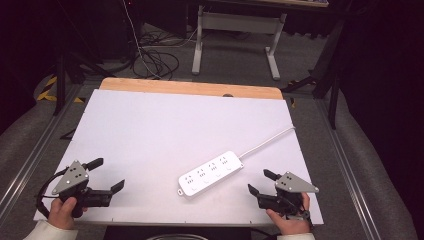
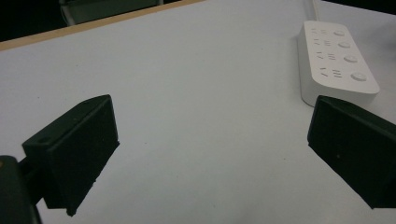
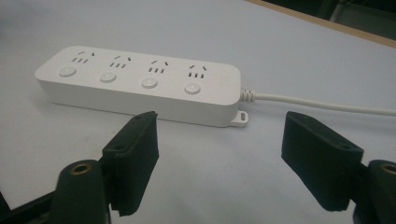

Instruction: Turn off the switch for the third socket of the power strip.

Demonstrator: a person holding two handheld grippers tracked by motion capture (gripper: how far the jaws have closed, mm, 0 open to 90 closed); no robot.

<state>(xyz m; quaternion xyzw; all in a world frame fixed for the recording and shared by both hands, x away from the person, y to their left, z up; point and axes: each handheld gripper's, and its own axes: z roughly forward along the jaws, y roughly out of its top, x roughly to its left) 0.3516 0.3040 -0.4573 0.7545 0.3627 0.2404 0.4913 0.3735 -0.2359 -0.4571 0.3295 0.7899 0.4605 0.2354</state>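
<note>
A white power strip (image 1: 211,174) with several sockets and buttons lies slantwise on the white table top (image 1: 165,130), its white cable (image 1: 267,141) running off to the far right. My left gripper (image 1: 106,175) rests open near the front left edge, well left of the strip, nothing between its jaws. In the left gripper view the power strip (image 2: 336,60) lies at the upper right beyond the gripper (image 2: 210,154). My right gripper (image 1: 260,182) stands open at the front right, close to the strip's cable end. The right gripper view has the strip (image 3: 140,84) just beyond the open gripper (image 3: 219,163).
A wooden strip (image 1: 190,89) borders the table's far edge. Beyond it stand a white-legged desk frame (image 1: 235,35) and loose cables (image 1: 155,60) on the floor. Metal rails (image 1: 350,165) run along both sides of the table.
</note>
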